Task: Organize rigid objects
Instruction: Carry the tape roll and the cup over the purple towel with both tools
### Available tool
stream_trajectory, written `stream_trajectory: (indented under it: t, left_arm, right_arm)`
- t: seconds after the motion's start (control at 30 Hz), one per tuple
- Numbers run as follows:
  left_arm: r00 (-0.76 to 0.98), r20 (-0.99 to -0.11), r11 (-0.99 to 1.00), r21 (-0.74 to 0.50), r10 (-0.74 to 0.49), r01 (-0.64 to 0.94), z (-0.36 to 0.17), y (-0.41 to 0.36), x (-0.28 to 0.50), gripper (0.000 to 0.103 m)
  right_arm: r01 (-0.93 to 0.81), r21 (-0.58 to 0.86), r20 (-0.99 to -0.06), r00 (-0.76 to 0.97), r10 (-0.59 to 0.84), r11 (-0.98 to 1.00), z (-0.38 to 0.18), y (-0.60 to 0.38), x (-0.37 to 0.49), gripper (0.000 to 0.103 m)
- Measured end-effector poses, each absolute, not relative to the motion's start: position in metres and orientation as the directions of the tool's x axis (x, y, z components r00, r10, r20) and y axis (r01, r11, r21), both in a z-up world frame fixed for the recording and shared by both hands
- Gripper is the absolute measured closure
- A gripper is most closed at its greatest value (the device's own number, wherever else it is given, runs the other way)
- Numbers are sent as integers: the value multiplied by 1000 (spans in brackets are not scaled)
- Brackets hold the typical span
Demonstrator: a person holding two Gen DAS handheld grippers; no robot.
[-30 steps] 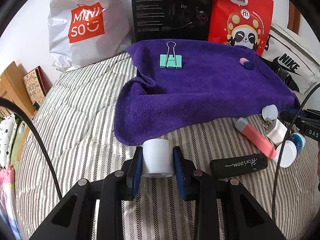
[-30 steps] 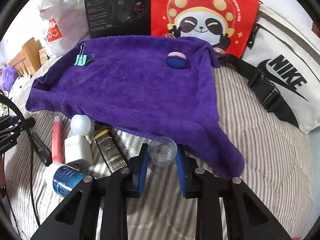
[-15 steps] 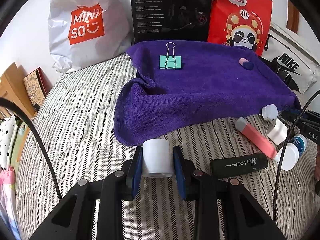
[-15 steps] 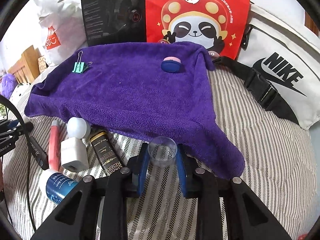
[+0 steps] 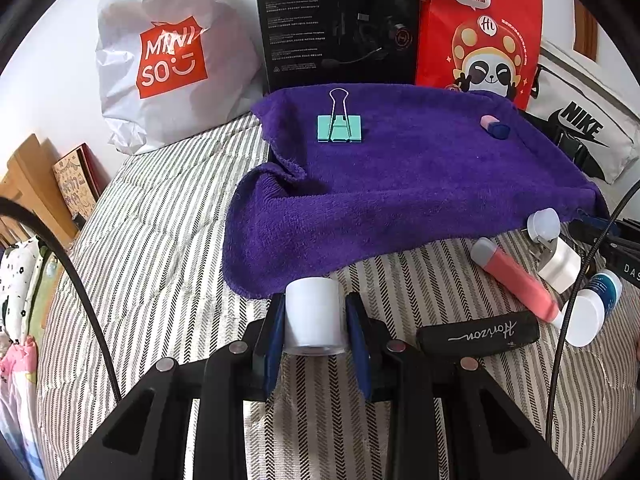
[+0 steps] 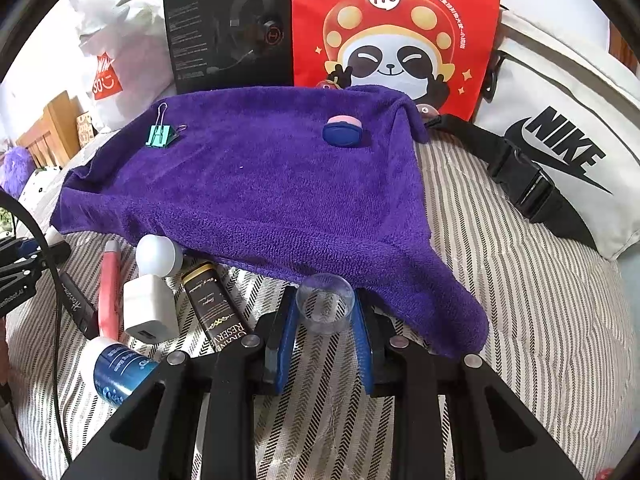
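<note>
My left gripper [image 5: 315, 322] is shut on a white cylinder [image 5: 313, 318], held just before the near edge of the purple towel [image 5: 400, 184]. My right gripper [image 6: 325, 312] is shut on a clear plastic cap [image 6: 326, 303] at the towel's [image 6: 260, 192] near right corner. On the towel lie a green binder clip [image 5: 339, 128] [image 6: 160, 135] and a blue-and-pink eraser [image 5: 495, 127] [image 6: 343, 131]. Loose items lie on the striped bed: a pink tube [image 5: 516, 278] [image 6: 110, 284], a white charger [image 5: 560, 264] [image 6: 148, 308], a black "Horizon" case [image 5: 478, 334], a blue bottle [image 6: 116, 372] and a black "Reserve" tube [image 6: 216, 308].
A Miniso bag [image 5: 168, 56], a black headset box [image 5: 340, 24], a red panda bag [image 6: 396, 28] and a white Nike bag [image 6: 560, 136] stand along the back. A black strap with buckle [image 6: 528, 184] lies at the right. Cables [image 5: 80, 288] cross the left.
The right gripper with the clear cap has risen and drawn back a little, so the towel looks farther away. The left gripper holds still with the white cylinder.
</note>
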State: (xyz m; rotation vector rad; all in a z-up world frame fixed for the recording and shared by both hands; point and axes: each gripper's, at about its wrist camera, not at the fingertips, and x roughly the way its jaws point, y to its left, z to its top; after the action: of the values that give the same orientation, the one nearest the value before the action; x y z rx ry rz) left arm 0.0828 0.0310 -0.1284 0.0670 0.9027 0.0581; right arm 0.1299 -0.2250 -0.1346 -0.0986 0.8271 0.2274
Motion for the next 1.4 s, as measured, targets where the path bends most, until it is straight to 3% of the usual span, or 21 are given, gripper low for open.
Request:
stream_trajectory:
  t: [0.83, 1.4]
  left_arm:
    - [632, -766, 991, -129, -114, 23, -90, 57, 85, 75]
    - [694, -716, 997, -53, -78, 58, -49, 44, 102, 75]
  right_arm:
    - [-271, 44, -701, 677, 223, 962, -83, -234, 104, 77]
    - [-294, 20, -675, 701, 230, 955, -52, -214, 129, 77]
